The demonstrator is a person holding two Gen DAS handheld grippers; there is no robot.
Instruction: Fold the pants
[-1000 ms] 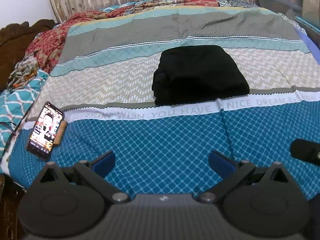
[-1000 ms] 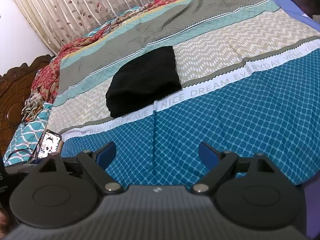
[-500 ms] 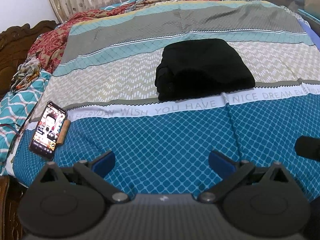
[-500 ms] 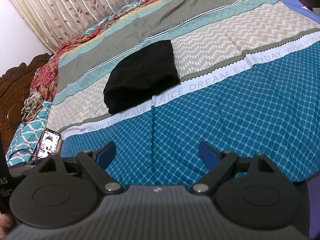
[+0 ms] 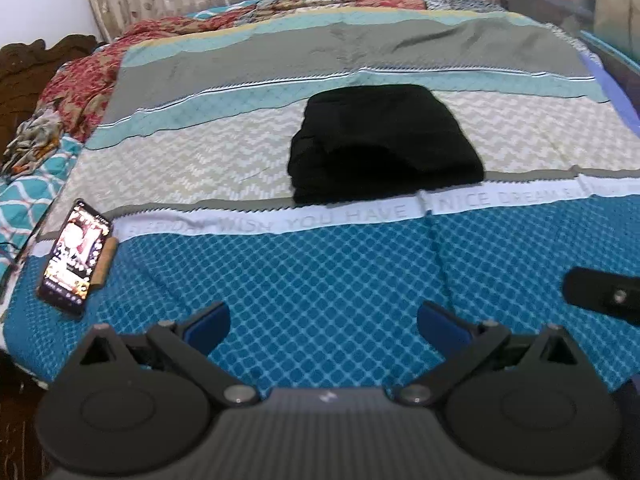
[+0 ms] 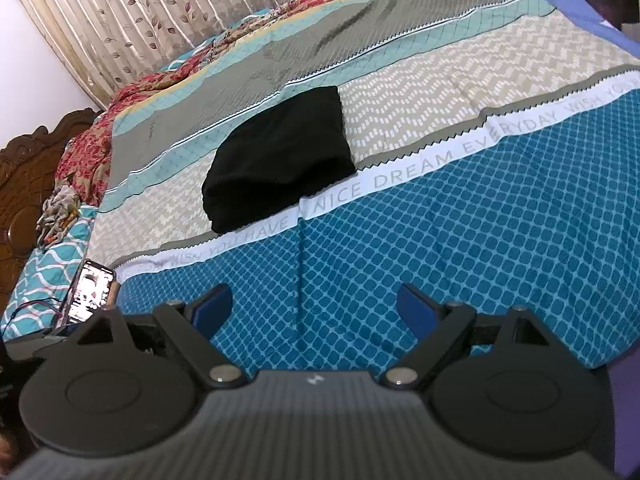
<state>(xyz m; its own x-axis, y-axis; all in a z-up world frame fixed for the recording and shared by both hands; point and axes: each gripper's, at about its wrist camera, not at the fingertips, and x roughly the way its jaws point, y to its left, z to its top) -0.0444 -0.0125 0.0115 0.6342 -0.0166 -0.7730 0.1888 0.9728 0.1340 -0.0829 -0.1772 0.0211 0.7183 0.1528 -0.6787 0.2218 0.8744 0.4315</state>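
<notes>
The left wrist view alone shows part of the right gripper point(image 5: 600, 296) poking in at 3 o'clock; the right wrist view alone shows the carved wooden headboard point(image 6: 28, 184) clearly at 9 o'clock. One pair of black pants point(image 5: 384, 144) lies folded into a thick, neat rectangle on the bedspread point(image 5: 320, 288), at 12 o'clock from both grippers, across the beige zigzag band and touching the white lettered stripe. One lit phone point(image 5: 76, 256) lies at 9 o'clock near the bed's edge. The left gripper point(image 5: 324, 320) and the right gripper point(image 6: 316, 308) each have jaws spread wide, holding nothing.
</notes>
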